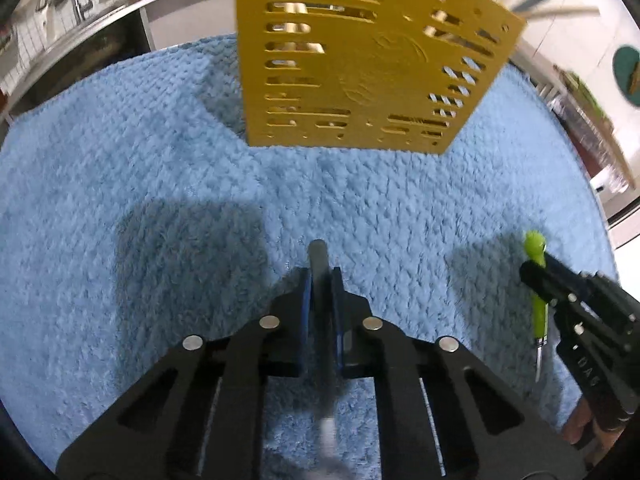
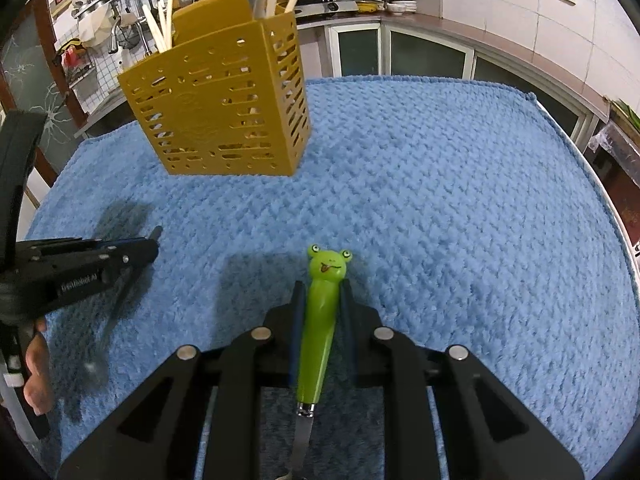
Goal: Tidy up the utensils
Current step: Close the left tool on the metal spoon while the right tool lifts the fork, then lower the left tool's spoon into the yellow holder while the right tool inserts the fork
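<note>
A yellow slotted utensil holder stands on the blue towel, ahead of both grippers; it also shows in the right wrist view with chopsticks in it. My left gripper is shut on a grey metal-handled utensil, whose working end is hidden below. My right gripper is shut on a green frog-handled utensil, handle forward, metal end pointing back. The right gripper with the green utensil shows at the right of the left wrist view; the left gripper shows at the left of the right wrist view.
The blue towel covers the table. Kitchen counters with pots and dishes and a rack of hanging tools lie behind the table. A counter edge runs behind the towel.
</note>
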`<control>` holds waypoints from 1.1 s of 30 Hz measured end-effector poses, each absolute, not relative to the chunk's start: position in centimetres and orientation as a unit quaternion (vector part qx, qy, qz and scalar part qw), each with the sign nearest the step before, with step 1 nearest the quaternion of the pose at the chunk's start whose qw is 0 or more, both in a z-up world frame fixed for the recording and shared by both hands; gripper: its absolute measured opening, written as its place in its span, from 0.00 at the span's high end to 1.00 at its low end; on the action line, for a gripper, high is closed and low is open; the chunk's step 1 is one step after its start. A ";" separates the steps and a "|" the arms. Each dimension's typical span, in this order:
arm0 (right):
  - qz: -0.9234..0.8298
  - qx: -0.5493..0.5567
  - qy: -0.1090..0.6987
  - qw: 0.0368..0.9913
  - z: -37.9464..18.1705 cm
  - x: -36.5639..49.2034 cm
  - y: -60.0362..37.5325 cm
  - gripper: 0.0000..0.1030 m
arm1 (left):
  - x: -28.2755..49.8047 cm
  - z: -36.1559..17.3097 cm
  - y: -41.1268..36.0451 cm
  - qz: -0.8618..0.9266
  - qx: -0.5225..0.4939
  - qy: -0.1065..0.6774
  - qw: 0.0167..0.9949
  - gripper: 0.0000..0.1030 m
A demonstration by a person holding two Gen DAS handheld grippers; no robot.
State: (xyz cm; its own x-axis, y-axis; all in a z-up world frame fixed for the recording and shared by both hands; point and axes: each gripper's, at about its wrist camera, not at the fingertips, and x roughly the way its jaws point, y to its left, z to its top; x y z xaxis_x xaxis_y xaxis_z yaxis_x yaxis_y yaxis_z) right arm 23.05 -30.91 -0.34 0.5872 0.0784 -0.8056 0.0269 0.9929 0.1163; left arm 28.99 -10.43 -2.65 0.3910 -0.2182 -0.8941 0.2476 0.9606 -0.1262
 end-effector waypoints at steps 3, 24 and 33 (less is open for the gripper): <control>0.015 0.058 0.445 0.893 0.1 22.8 -30.8 0.84 | 28.8 -2.1 -9.8 -0.145 0.005 0.519 0.843 0.93; 0.034 0.075 0.301 0.950 6.9 18.9 -30.6 0.85 | 24.1 5.5 -4.7 -0.187 -0.050 0.362 0.912 0.93; 0.035 0.081 0.221 0.971 10.5 18.6 -30.8 0.85 | 24.3 8.0 -4.6 -0.198 -0.061 0.309 0.928 0.98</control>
